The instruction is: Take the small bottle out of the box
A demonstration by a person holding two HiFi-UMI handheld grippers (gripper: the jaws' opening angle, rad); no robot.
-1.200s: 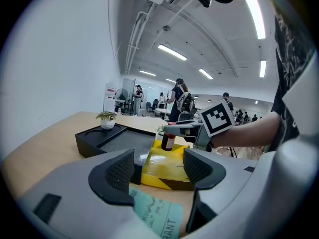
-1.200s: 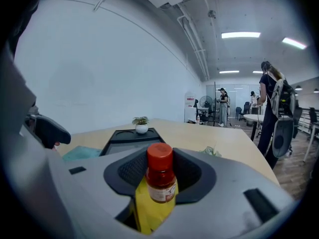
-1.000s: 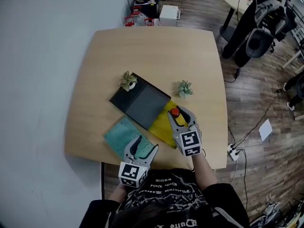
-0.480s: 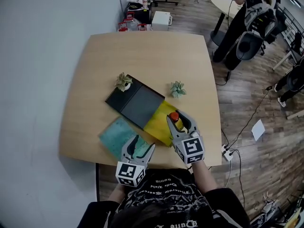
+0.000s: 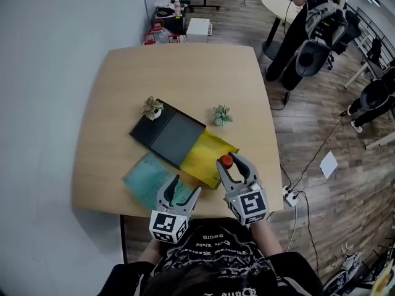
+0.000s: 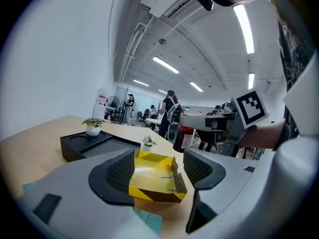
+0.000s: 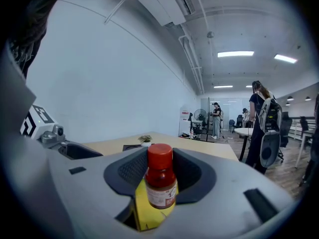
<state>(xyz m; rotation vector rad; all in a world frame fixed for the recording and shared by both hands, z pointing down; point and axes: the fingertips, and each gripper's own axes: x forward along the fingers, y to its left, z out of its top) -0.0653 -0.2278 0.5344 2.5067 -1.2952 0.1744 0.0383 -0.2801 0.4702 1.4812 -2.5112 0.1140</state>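
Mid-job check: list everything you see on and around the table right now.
table: one, light wood, centre of the head view
black tray: one, black, mid-table, lying diagonally
yellow box: one, yellow, open, against the tray's near end
teal sheet: one, teal, flat at the near edge, left of the box
tray plant: one, green in a white pot, tray's far corner
table plant: one, green, on the tabletop right of the tray
small bottle: one, red cap, held raised above the box
white box: one, white, floor beyond the table
left gripper: one, jaws apart, empty, over the teal sheet
right gripper: one, closed on the bottle
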